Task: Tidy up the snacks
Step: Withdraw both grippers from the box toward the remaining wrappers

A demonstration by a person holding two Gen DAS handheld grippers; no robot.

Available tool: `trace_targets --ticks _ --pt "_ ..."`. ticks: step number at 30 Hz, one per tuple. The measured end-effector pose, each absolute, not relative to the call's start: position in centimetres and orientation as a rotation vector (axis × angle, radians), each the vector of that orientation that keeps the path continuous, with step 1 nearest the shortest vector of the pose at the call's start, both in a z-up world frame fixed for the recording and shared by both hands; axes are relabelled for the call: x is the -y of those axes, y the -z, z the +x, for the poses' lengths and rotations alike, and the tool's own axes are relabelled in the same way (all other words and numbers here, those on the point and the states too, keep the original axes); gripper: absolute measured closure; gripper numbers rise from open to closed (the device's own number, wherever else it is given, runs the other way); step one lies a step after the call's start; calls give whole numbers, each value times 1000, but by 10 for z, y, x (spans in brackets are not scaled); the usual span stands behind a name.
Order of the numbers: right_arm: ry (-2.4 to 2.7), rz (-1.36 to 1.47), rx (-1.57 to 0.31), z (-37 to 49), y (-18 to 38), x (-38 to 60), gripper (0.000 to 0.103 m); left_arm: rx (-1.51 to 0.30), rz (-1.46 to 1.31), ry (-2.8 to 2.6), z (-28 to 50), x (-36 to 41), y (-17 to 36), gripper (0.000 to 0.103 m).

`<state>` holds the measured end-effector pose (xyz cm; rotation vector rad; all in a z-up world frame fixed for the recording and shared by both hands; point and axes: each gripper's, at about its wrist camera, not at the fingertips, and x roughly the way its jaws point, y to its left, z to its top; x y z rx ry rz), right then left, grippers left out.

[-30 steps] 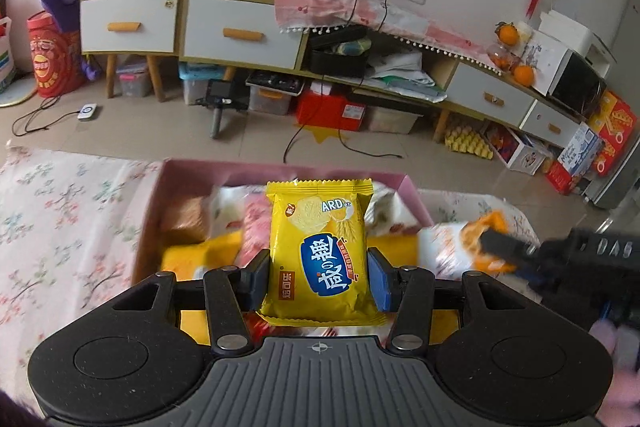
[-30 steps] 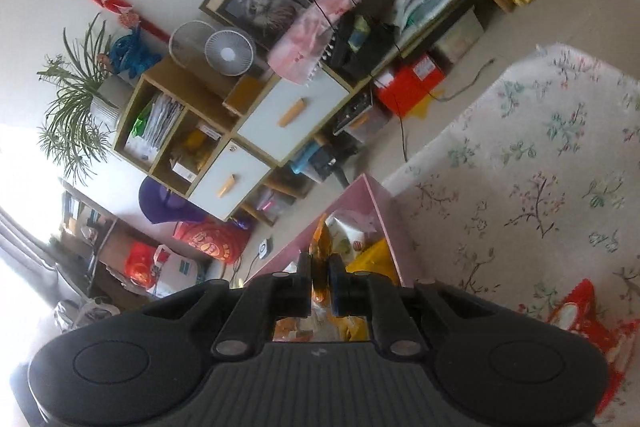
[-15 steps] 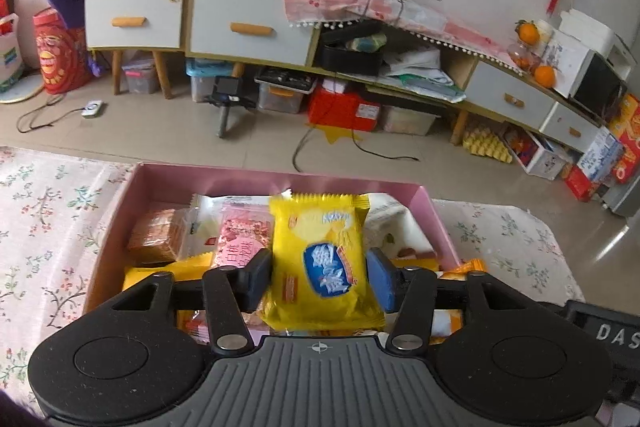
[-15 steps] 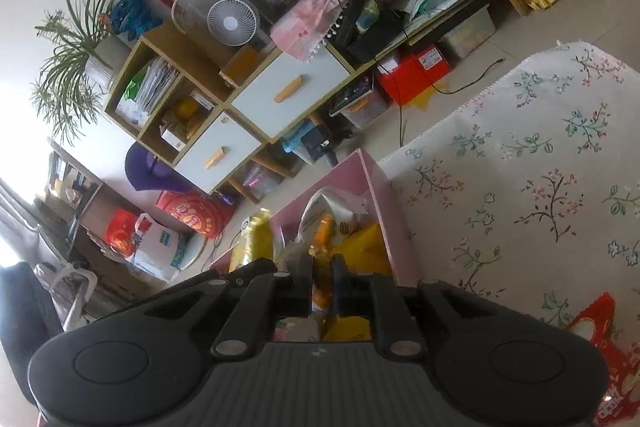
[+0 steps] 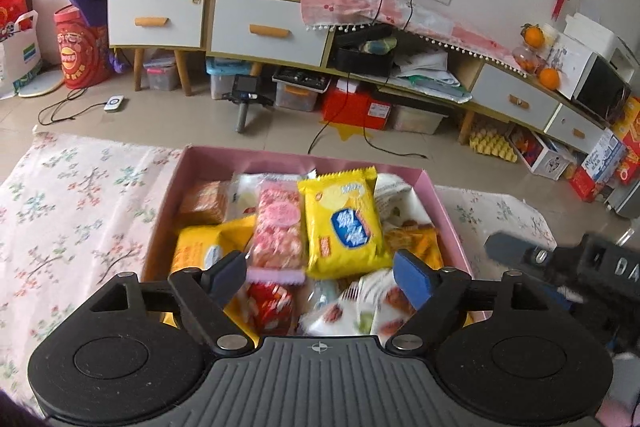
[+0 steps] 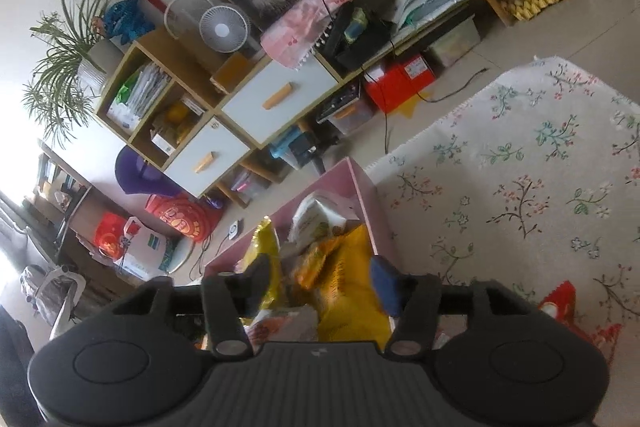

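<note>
A pink box (image 5: 304, 161) on the floral cloth holds several snack packs. A yellow biscuit pack with a blue label (image 5: 344, 223) lies on top of them, beside a pink pack (image 5: 278, 231). My left gripper (image 5: 320, 277) is open and empty above the box's near side. My right gripper (image 6: 320, 281) is open over the box's right part (image 6: 362, 187), with an orange snack pack (image 6: 320, 259) lying loose between its fingers. The right gripper also shows at the right edge of the left wrist view (image 5: 568, 259).
The floral cloth (image 5: 76, 203) spreads left and right of the box. A red snack pack (image 6: 560, 307) lies on the cloth at the right. Cabinets (image 5: 264, 27), storage bins and cables stand on the floor beyond.
My left gripper opened and let the yellow biscuit pack drop into the box. My right gripper opened and released the orange pack over the box.
</note>
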<state>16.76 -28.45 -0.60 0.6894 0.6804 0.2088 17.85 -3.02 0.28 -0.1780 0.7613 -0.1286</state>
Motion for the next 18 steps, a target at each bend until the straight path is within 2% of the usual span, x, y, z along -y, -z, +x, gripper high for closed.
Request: trace_targets --ticks 7,18 --pt "-225 650 -669 148 -10 279 45 -773 -163 132 146 15 -6 17" --pt "-257 415 -660 109 -23 270 17 -775 -140 141 99 -2 2 6"
